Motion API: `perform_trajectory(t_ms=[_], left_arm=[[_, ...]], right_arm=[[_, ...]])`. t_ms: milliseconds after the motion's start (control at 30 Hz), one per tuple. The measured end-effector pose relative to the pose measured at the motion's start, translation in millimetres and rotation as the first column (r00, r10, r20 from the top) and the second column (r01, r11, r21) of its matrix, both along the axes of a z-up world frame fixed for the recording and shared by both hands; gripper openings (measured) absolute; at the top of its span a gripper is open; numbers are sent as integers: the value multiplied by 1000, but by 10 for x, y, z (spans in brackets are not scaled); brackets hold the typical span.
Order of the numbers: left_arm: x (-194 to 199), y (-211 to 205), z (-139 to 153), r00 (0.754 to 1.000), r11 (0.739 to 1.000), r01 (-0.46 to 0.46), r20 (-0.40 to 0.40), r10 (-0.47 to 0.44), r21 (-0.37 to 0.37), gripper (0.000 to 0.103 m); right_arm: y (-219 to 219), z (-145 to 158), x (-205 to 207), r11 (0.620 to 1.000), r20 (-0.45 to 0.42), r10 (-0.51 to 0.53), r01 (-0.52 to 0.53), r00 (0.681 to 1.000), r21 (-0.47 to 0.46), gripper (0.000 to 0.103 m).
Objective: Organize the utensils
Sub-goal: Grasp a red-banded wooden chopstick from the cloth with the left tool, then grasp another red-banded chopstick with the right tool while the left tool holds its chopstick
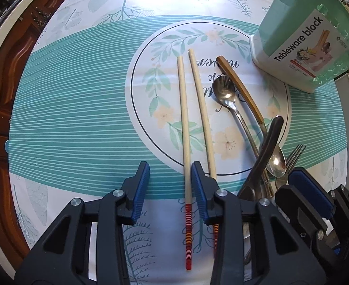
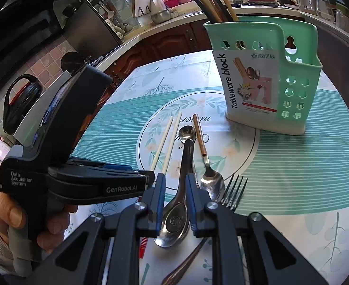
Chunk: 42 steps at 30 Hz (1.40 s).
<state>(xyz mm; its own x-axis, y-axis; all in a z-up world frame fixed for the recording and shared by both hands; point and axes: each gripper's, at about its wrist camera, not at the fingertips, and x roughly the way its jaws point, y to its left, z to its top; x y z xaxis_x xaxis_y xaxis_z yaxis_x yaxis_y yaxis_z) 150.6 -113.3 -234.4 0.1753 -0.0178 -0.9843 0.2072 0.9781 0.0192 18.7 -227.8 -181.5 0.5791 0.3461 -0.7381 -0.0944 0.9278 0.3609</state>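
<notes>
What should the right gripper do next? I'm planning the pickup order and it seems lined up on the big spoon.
Probably close the right gripper on the large steel spoon. Its open fingers already sit either side of the spoon where handle meets bowl, with nothing held. The green tableware holder stands upright beyond, ready for it. The left gripper is open beside a chopstick.

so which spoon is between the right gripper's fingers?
The big soup ladle spoon, bowl nearest the camera, between the right gripper fingers. The two smaller spoons lie outside them.
</notes>
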Motion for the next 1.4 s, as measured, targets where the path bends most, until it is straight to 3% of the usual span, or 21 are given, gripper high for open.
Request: perform_trajectory(t_ms=[100,300,533,867,1033,1100,1300,1400], left_arm=[[-5,14,13,1000,1000,9,-10,-10,-3,29],[-46,139,36,999,1000,25,-37,-25,-12,4],[-78,488,40,994,994,-33,-110,22,-107,4],[-122,1020,62,988,998,-20,-155,10,-65,4],[-155,1085,52,986,999,51,-161,-53,-16,4],[-164,1073,44,983,997,80,-165,-75,21,4],[-226,1020,70,976,987,151,-166,-139,60,4],[-229,972,47,975,987,154,-168,-143,50,4]], right_arm=[[9,-9,-3,1000,-1,2,-2,1000,0,17],[39,-27,-11,1000,-6,8,-8,1000,1,17],[93,-16,-16,1000,-4,22,-22,1000,-10,17],[303,217,96,994,-8,96,-97,995,-59,17],[436,221,433,990,-139,132,-136,981,-19,17],[514,130,631,991,-244,120,-130,962,-25,17],[695,-181,1004,987,-446,39,-104,894,-121,17],[781,-254,1077,976,-481,11,-115,877,-186,17]])
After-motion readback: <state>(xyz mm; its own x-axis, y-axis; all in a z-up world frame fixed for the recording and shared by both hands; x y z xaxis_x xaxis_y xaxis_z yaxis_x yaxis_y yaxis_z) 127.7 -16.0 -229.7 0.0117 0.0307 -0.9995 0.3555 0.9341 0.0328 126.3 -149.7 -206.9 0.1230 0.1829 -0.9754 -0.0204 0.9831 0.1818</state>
